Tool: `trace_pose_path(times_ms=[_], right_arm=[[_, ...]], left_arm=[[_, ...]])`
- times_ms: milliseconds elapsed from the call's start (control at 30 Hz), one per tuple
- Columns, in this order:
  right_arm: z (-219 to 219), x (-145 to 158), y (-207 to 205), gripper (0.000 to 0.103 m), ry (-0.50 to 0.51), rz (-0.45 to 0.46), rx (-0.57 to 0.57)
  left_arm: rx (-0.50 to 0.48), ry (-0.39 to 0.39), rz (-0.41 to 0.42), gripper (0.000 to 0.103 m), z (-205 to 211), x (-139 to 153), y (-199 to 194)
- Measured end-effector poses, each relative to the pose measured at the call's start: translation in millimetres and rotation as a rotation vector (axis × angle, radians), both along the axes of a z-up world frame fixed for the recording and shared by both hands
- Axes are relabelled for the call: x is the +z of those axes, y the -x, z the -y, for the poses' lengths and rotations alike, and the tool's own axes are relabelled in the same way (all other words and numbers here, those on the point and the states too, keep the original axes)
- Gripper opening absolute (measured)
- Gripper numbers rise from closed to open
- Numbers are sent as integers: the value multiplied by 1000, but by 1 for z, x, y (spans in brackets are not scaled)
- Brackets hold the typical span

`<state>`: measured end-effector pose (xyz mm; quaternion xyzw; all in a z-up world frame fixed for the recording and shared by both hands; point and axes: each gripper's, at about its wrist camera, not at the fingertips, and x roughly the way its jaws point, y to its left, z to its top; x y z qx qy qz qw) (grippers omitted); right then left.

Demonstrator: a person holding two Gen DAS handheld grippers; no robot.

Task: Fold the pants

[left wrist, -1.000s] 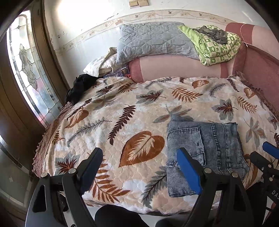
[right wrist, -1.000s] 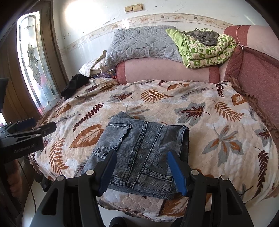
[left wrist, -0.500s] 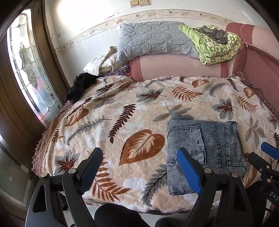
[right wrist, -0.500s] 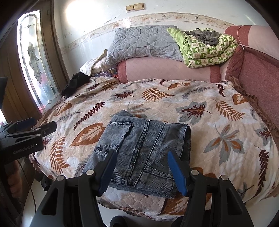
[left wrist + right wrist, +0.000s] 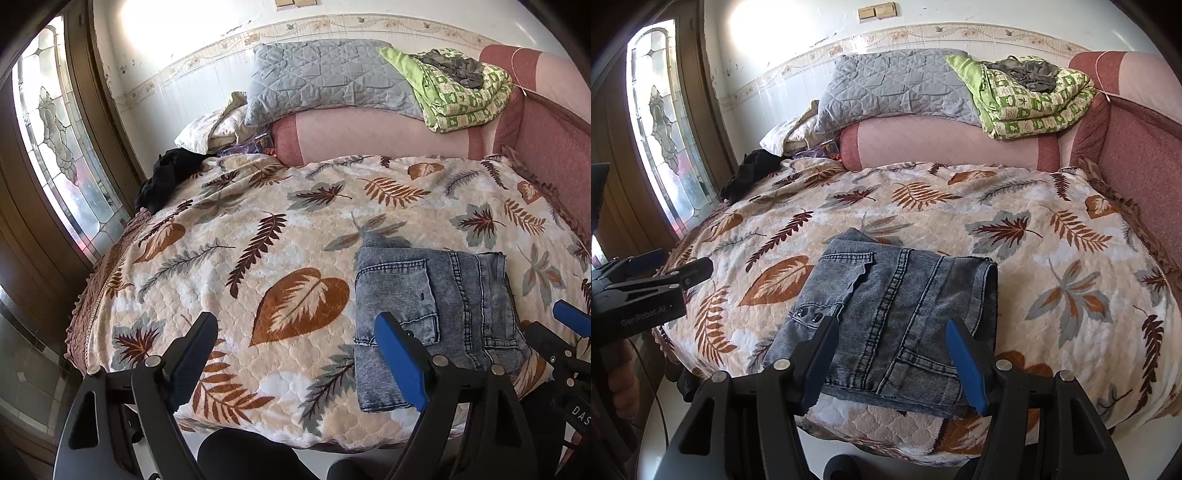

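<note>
Nothing of note has moved since the earlier frames: both grippers hang where they were and the jeans [image 5: 890,325] lie in the same place. Folded jeans, a compact rectangle of grey-blue denim, rest flat on the leaf-patterned bedspread [image 5: 258,258] near the front edge of the bed, toward its right side in the left wrist view. Back pocket [image 5: 397,291] and seams face up; one folded edge runs along the far right side [image 5: 991,295]. Left gripper [image 5: 295,354], jaws spread wide and empty, hovers above bare bedspread just left of the jeans, touching nothing. Right gripper [image 5: 888,354], jaws released and empty, hovers over the near edge of the jeans; no pad presses on the cloth. Pillows and a green patterned quilt [image 5: 1034,99] are stacked on the pink headboard [image 5: 942,147] at the back, well apart from the work.

Step in hand, as judged: the folding appears complete or nearly so, with both tools let go. Any next move would call for at most a light smoothing of the top layer or squaring of the slightly uneven corner [image 5: 849,236] at the far left, done without dragging the bundle toward the bed's edge.
</note>
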<state>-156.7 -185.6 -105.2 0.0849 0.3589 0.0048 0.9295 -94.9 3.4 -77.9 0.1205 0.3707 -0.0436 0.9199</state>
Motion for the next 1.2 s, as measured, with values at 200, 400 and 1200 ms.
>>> trace_pose_path(times_ms=[200,400,1200], right_arm=[[3,-4,-2,64,-8,-10,-4],[3,-7,-4,64,-10,-19,-2],[-12,6,0,64,16,2,24]], left_arm=[[0,-3,-8,87,1,-4,-3],[-2,-4,-13,87,1,-6,-4],[1,18,16,87,-7,8,6]])
